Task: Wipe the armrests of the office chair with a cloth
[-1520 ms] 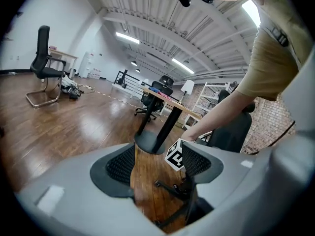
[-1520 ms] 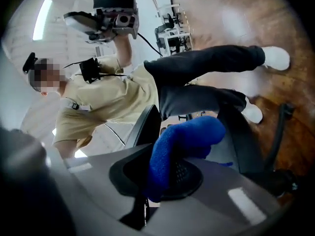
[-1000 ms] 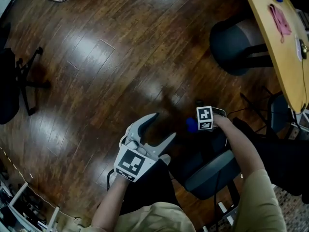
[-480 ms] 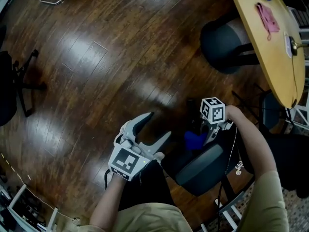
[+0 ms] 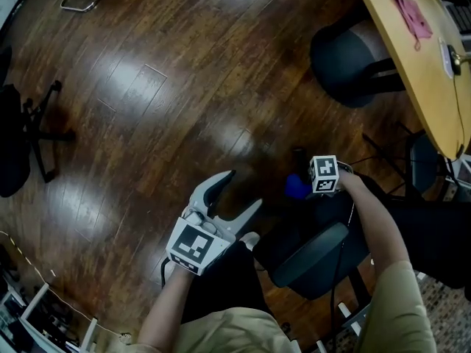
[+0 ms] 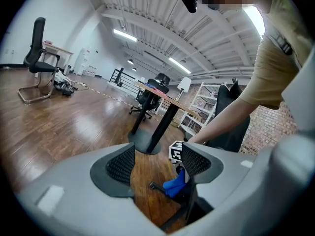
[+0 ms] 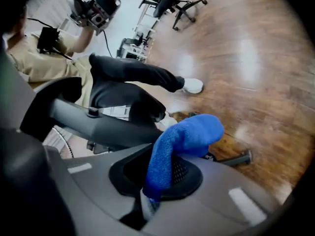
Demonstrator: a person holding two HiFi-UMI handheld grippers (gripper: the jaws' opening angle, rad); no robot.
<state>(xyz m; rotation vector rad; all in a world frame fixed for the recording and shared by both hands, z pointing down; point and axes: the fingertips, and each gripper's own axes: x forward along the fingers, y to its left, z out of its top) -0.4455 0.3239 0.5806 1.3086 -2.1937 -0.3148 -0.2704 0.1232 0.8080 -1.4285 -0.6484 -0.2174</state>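
Firmly, the right gripper (image 7: 161,177) clamps a blue cloth (image 7: 191,135) near the armrest (image 7: 101,126).

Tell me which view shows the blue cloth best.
The right gripper view: the blue cloth fills the middle, clamped in the right hand-held gripper. The head view shows only a small blue patch at that gripper; the left gripper view, a small distant bit beyond its open jaws.

Head looks down — 3 views share cloth (image 5: 296,186).
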